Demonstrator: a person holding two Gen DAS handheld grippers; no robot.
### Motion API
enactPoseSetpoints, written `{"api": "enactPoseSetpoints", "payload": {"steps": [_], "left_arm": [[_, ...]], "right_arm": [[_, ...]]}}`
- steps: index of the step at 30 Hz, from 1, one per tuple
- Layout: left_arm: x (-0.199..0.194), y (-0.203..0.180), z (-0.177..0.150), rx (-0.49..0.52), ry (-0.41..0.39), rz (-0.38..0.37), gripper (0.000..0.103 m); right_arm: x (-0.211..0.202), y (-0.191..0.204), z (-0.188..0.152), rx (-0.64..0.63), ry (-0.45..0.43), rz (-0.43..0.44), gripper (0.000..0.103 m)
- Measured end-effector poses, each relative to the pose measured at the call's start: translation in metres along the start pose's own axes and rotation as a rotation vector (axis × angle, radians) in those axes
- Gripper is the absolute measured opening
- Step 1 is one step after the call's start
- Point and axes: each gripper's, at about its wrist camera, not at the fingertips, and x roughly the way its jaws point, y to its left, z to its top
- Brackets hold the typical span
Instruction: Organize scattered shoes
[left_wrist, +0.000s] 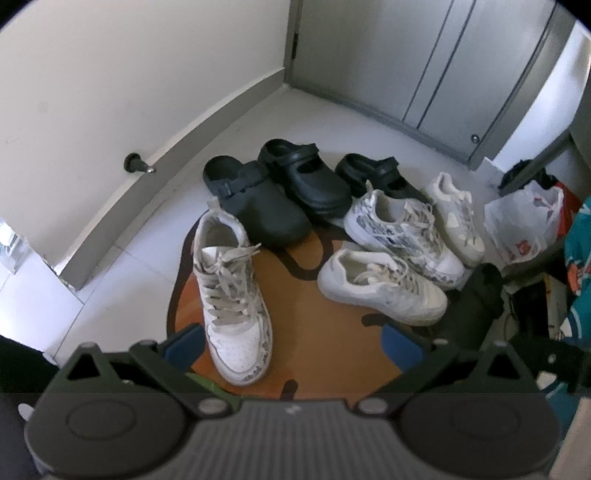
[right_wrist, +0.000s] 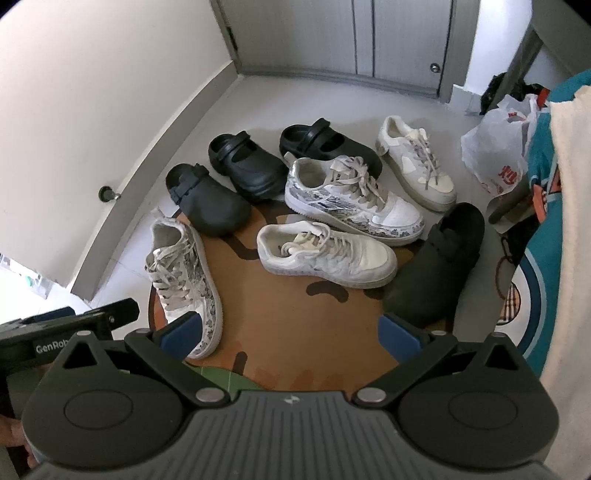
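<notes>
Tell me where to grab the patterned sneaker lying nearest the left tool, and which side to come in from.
Take the patterned sneaker at its heel collar, one finger inside the opening and one behind the heel. It stands upright on its sole with the toe toward the left tool, so reach over from above. The collar is a thin, firm rim; the laced middle looks too wide. The tool is open and empty.

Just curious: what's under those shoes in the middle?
A brown mat with dark markings; its edges reach the pale floor. The pattern beneath the shoes is hidden.
</notes>
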Motion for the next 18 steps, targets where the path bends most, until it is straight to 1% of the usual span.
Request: {"api": "enactPoseSetpoints", "payload": {"steps": [2, 4, 6, 8, 10, 12, 14, 15, 18], "left_arm": [[0.005, 0.013, 0.006, 0.006, 0.003, -0.017, 0.103], [0.008, 0.013, 0.007, 0.008, 0.017, -0.03, 0.103], [0.009, 0.013, 0.008, 0.001, 0.039, -0.07, 0.102], [0.008, 0.014, 0.008, 0.011, 0.035, -0.106, 0.102], [0.005, 0.012, 0.009, 0.026, 0.022, -0.11, 0.102], [0.003, 0.013, 0.012, 0.007, 0.021, -0.128, 0.102], [0.002, 0.014, 0.021, -0.026, 0.016, -0.163, 0.102], [0.002, 0.011, 0.026, -0.031, 0.006, -0.165, 0.102], [0.003, 0.004, 0.041, -0.03, -0.029, -0.133, 0.102]], "right_arm": [[0.001, -0.002, 0.001, 0.006, 0.0, -0.003, 0.103], [-0.001, -0.004, 0.001, 0.007, -0.007, -0.005, 0.103], [-0.001, -0.005, 0.003, 0.004, -0.008, -0.003, 0.103], [-0.001, -0.007, 0.004, 0.011, -0.009, -0.006, 0.103], [-0.001, -0.008, 0.005, 0.019, -0.011, -0.014, 0.103], [-0.001, -0.01, 0.006, 0.028, -0.014, -0.024, 0.103], [-0.002, -0.013, 0.007, 0.036, -0.019, -0.033, 0.103], [-0.002, -0.015, 0.009, 0.039, -0.023, -0.04, 0.103], [-0.002, -0.02, 0.012, 0.049, -0.035, -0.062, 0.103]]}}
